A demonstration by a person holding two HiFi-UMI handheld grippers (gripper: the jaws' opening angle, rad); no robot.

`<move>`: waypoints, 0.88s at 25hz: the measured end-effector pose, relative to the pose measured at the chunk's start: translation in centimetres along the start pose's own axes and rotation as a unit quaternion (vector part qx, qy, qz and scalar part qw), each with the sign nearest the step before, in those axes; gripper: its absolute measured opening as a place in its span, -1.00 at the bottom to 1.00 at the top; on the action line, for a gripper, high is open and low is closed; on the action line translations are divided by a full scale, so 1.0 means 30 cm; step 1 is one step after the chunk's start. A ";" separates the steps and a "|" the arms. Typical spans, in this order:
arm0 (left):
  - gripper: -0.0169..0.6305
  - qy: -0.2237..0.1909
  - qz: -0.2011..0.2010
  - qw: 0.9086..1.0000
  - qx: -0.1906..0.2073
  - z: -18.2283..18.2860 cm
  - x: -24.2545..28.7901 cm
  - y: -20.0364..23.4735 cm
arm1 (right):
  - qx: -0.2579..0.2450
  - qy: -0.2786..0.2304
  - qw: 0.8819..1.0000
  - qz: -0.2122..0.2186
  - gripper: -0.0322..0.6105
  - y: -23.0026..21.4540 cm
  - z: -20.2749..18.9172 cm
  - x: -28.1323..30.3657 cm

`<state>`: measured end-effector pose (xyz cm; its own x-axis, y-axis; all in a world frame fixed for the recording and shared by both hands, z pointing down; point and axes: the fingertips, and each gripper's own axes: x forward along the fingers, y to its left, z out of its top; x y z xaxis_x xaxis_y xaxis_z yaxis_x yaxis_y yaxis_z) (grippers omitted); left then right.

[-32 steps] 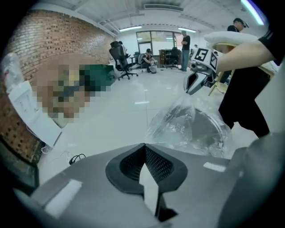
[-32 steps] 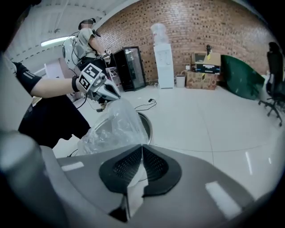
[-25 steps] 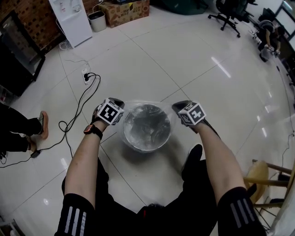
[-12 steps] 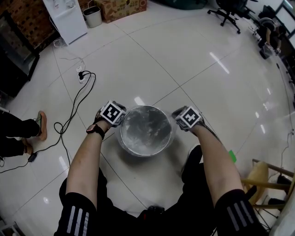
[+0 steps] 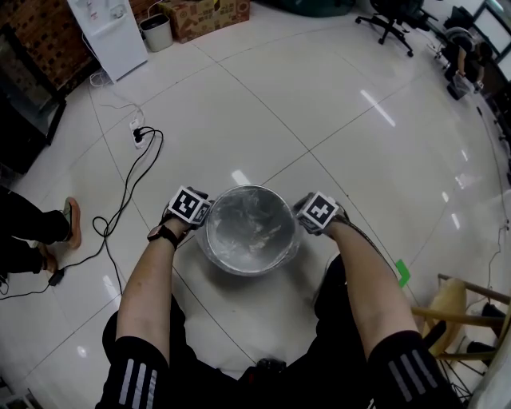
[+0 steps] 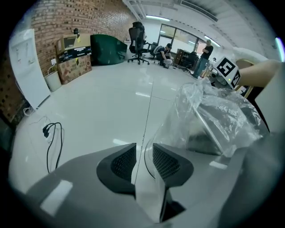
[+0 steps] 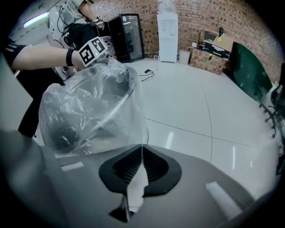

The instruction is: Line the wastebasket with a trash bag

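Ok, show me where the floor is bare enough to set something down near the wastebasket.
Free: the white tile floor beyond the round grey wastebasket with its clear plastic trash bag, out to the black office chair. Crowded: on the left, the black power cable and a bystander's sandalled foot; on the near side, the person's legs and the wooden stool.

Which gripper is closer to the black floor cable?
Left. The left gripper, jaws just opened with trash bag between, sits on the wastebasket's side toward the cable; the right gripper sits opposite.
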<state>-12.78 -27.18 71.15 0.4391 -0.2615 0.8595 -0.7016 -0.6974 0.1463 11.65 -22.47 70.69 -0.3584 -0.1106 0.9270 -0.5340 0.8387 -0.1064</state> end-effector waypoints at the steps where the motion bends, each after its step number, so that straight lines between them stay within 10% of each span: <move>1: -0.57 -0.010 0.007 1.000 -0.003 0.012 -0.012 0.014 | 0.001 0.001 1.000 -0.004 -0.87 -0.006 -0.001 -0.005; 13: -0.38 -0.167 0.044 0.979 -0.106 0.139 -0.372 0.213 | 0.032 -0.021 0.999 -0.022 -0.73 -0.057 -0.002 -0.070; 22: -0.43 -0.072 -0.012 0.997 -0.004 0.016 -0.453 0.010 | 0.049 -0.053 0.997 -0.021 -0.51 -0.066 0.000 -0.185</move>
<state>-18.71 -24.15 59.28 0.5319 -0.3382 0.7763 -0.6937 -0.6999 0.1704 14.70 -23.51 65.75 -0.4094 -0.2049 0.8891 -0.6213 0.7762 -0.1072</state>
